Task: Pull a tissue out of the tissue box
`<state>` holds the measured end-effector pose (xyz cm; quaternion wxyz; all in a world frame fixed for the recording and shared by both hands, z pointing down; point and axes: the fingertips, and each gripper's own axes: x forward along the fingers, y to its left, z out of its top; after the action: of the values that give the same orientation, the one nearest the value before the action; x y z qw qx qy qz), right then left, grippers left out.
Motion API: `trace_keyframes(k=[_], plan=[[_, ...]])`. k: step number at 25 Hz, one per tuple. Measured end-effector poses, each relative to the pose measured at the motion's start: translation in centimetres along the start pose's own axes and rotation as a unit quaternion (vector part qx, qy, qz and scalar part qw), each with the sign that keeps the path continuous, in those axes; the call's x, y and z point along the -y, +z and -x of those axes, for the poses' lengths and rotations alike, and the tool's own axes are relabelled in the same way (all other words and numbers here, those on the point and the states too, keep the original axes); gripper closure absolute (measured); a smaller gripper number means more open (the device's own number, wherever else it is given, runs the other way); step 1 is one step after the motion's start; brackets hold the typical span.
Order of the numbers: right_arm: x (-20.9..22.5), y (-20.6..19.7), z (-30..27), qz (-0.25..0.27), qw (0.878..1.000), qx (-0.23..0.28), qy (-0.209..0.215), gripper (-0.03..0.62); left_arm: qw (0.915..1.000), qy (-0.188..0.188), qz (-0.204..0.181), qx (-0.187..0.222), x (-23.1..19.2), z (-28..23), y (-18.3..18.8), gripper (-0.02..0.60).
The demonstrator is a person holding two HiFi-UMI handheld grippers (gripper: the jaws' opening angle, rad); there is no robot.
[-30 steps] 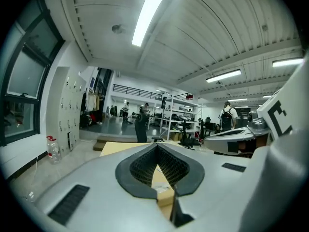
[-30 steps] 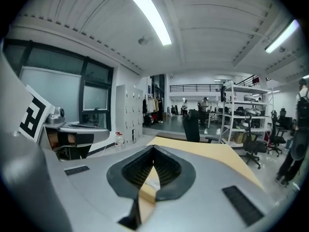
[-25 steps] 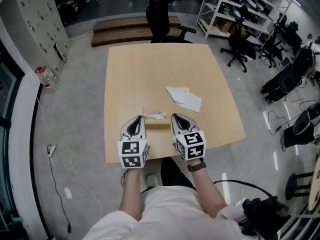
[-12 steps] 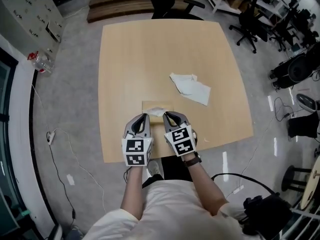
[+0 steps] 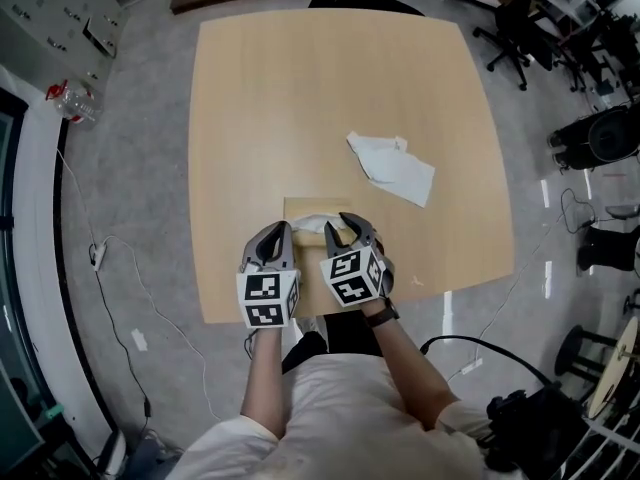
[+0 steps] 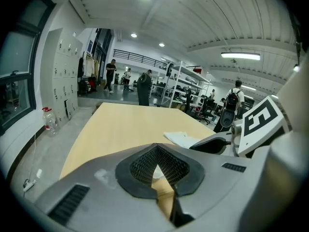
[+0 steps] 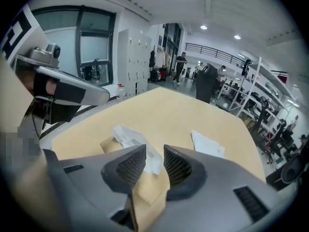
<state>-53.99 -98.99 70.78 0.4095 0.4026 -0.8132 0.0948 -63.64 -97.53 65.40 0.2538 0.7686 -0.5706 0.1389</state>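
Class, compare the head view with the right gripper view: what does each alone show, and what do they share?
Head view only: the person's forearms and wristwatch. Right gripper view only: the gap between the right gripper's opening fingers, the box's tissue showing through it unpinched; people standing far off. Both: table, tissue box, loose tissue.

The square light-tan wooden table [image 5: 300,98] is glowing plain. The flat kraft-brown cardboard tissue box [image 5: 294,206] is showing a crumpled white tissue [image 5: 322,223]. The loose white paper sheet [image 5: 392,168] is matching it.
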Motion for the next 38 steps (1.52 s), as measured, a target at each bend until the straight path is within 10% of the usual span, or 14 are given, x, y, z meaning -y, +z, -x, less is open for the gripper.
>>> trace_keyframes(k=[15,25,38], plan=[[0.1,-1.3,-0.7,-0.023,0.999,-0.001,0.022,0.591,0.9998,0.016,-0.006,0.000,0.0,1.1,-0.2,0.581],[-0.7,3.9,9.6,-0.049,0.992,0.117,-0.011,0.591,0.9961,0.004,-0.049,0.073,3.4,8.5,3.9,0.581],[-2.1,12.3,30.9,-0.091,0.913,0.393,-0.065,0.591,0.9547,-0.011,-0.108,0.277,10.3,22.9,13.3,0.581]])
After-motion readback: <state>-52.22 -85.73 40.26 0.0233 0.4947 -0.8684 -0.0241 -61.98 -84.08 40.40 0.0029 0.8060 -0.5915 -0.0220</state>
